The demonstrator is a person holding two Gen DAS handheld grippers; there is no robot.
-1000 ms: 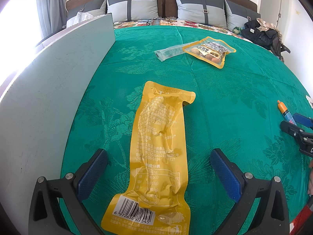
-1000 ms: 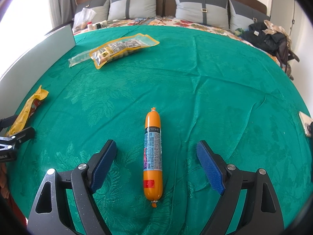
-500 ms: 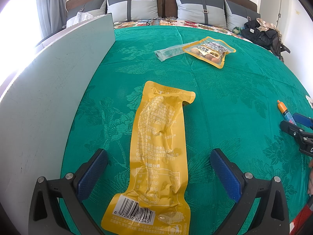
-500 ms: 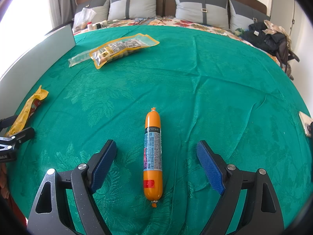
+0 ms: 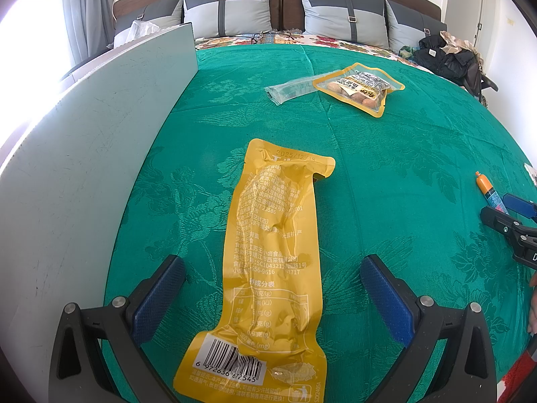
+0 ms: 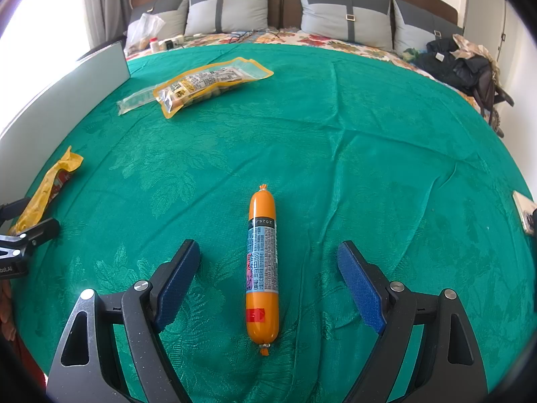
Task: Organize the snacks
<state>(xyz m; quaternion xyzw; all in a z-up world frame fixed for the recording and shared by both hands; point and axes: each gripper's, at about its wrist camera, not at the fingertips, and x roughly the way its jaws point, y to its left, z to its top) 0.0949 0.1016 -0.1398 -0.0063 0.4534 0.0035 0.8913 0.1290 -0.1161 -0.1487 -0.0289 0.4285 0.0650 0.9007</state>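
Nearest to us, both tongs hang spread wide over the green bedspread (image 6: pixel 369 154), each with a snack lying lengthways in its gap and nothing gripped. The left tongs (image 5: pixel 272 297) straddle a long yellow pouch (image 5: pixel 272 262), barcode end toward us, its sides clear of both blue pads; lined up along the fingers like this, it looks ready for a straight pinch across its width. The right tongs (image 6: pixel 268 283) frame an orange sausage stick (image 6: pixel 262 265) the same way — pads well off either side, the stick flat on the cloth; a round, slick casing could roll, so we judge a centred squeeze on the label is the safer hold.

To the left of the pouch a pale grey board (image 5: pixel 84 168) stands upright along the bed's edge, perhaps the boundary the snacks get lined against, though we cannot tell.

Farther up the bed lies a yellow-edged clear packet (image 6: pixel 211 82), touching a thin transparent wrapper (image 6: pixel 136 100) that pokes out beside it; these two sit well apart from both tongs and seem unsorted.

Beyond them — grey pillows (image 6: pixel 231 8) against the headboard, and dark clothing (image 6: pixel 459 63) heaped at the right.
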